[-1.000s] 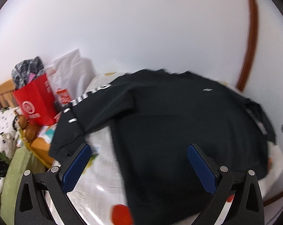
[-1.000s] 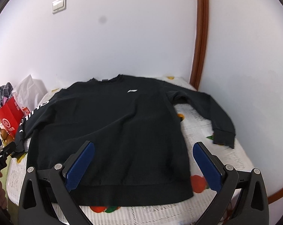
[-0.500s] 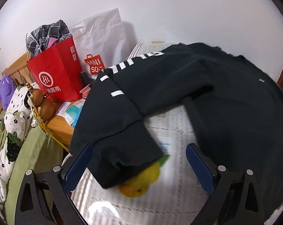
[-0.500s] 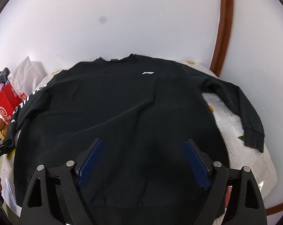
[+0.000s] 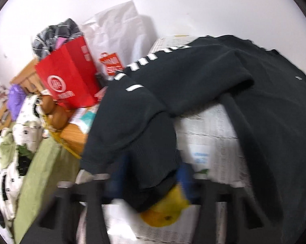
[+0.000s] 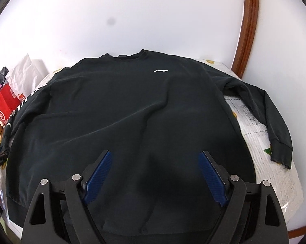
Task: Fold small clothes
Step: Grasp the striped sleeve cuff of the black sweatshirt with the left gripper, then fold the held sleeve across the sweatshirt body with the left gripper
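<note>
A black long-sleeved cotton sweatshirt (image 6: pixel 132 111) lies flat, front up, on the white printed tablecloth (image 6: pixel 274 174). The left gripper (image 5: pixel 150 174) has just been closing, its blurred blue pads now narrow around the ribbed sleeve cuff (image 5: pixel 153 162) near the sweatshirt's hem side. The right gripper (image 6: pixel 155 174) hovers wide apart over the sweatshirt's lower front, gripping nothing.

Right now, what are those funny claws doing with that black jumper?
A person is holding a claw in each hand to fold a black sweatshirt spread out on a table. The left gripper has just been closing on the cuff of the sleeve with white letters, which sits between its blue pads. The right gripper hangs open over the sweatshirt's lower front, holding nothing. No fold has been made yet.
</note>
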The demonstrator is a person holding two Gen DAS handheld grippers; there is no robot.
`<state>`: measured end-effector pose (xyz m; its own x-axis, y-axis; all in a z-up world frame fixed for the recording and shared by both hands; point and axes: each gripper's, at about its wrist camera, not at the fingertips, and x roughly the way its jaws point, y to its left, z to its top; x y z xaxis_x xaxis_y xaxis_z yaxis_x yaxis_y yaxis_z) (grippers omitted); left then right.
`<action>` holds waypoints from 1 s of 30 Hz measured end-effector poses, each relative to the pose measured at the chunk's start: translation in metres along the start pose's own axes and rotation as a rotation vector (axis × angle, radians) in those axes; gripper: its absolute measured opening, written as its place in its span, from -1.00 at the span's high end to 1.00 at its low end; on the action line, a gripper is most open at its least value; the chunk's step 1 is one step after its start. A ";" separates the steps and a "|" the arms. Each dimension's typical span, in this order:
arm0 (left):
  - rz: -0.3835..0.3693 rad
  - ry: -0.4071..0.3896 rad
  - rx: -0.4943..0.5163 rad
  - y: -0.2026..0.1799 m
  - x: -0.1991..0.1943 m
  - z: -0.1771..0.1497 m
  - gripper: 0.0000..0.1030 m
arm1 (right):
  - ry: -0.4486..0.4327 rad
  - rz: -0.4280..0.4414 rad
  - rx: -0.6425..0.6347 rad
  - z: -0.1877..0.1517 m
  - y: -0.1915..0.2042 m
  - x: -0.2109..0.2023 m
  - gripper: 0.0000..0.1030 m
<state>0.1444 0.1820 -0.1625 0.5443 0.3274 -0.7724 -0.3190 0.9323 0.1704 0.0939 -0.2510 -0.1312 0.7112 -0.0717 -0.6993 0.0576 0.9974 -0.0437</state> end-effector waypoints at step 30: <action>-0.412 -0.212 0.106 -0.248 -0.116 0.141 0.75 | -0.077 -0.051 0.100 0.005 -0.166 -0.021 -0.67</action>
<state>0.2698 -0.0655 -0.0291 0.7589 -0.0595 -0.6485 0.0319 0.9980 -0.0542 0.0728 -0.4150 -0.1061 0.7569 -0.1270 -0.6411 0.1624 0.9867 -0.0037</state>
